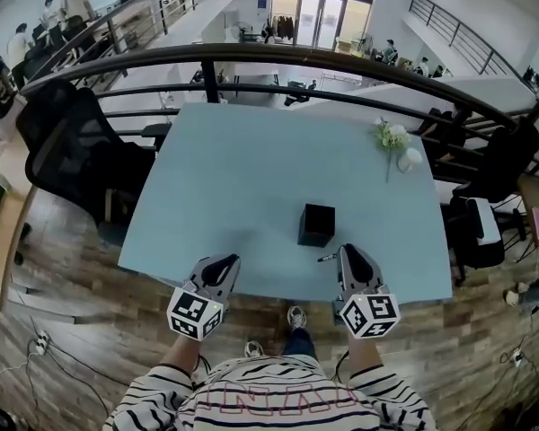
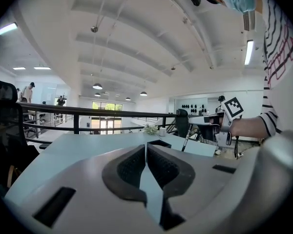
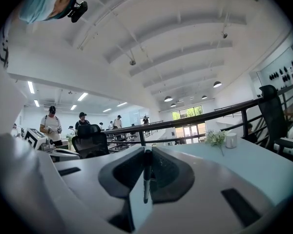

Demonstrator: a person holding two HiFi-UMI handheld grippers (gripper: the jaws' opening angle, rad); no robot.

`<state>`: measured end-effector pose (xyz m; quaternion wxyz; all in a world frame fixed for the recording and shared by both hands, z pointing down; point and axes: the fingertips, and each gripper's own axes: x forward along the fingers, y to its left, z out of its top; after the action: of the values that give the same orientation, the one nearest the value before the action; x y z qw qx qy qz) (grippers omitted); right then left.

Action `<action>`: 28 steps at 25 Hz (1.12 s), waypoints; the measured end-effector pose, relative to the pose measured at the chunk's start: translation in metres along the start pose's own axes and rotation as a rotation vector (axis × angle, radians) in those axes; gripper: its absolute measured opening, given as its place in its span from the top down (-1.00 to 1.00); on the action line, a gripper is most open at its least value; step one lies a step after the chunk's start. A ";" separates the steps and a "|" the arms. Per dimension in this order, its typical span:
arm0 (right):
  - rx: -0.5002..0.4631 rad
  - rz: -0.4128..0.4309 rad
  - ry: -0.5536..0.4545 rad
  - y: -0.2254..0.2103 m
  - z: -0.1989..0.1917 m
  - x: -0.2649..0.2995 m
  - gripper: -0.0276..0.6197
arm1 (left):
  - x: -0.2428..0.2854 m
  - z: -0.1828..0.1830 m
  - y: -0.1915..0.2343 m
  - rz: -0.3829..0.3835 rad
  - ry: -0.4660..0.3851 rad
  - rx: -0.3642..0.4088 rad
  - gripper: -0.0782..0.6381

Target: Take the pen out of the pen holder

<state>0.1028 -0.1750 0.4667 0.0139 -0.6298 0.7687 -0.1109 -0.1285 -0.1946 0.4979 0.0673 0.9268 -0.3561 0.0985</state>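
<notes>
In the head view, the right gripper (image 1: 346,252) covers almost the whole pen (image 1: 327,258); only a short dark end shows at its left side. The inside of the pen holder (image 1: 316,224) is black, so what it contains cannot be told. In the left gripper view, the left gripper (image 2: 146,145) hides the pen holder except for its top rim. The small white object (image 1: 410,159) beside the flowers (image 1: 391,136) is too small to identify in the head view. The lower picture edge cuts off the person's striped sleeves (image 1: 153,402).
</notes>
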 end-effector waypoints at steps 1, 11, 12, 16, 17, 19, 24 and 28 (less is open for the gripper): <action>0.000 -0.005 0.000 0.002 -0.001 -0.005 0.73 | -0.003 0.000 -0.002 -0.006 -0.004 0.002 0.68; -0.003 -0.038 -0.003 0.019 -0.014 -0.053 0.73 | -0.027 -0.004 -0.034 -0.059 -0.032 0.006 0.68; -0.004 -0.041 -0.002 0.020 -0.015 -0.057 0.73 | -0.028 -0.005 -0.037 -0.063 -0.034 0.006 0.68; -0.006 -0.048 0.006 0.024 -0.021 -0.069 0.73 | -0.033 -0.008 -0.046 -0.075 -0.040 0.006 0.68; -0.008 -0.048 0.010 0.026 -0.023 -0.071 0.73 | -0.035 -0.009 -0.047 -0.076 -0.042 0.005 0.68; -0.010 -0.050 0.020 0.028 -0.027 -0.074 0.73 | -0.036 -0.012 -0.049 -0.078 -0.045 0.000 0.68; -0.019 -0.050 0.034 0.035 -0.030 -0.080 0.73 | -0.042 -0.017 -0.053 -0.079 -0.039 -0.009 0.68; -0.033 -0.043 0.037 0.040 -0.031 -0.080 0.73 | -0.047 -0.020 -0.052 -0.065 -0.033 -0.011 0.68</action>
<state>0.0757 -0.0849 0.4800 -0.0131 -0.6442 0.7567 -0.1100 -0.1299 -0.1219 0.5039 0.0697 0.9390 -0.3274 0.0791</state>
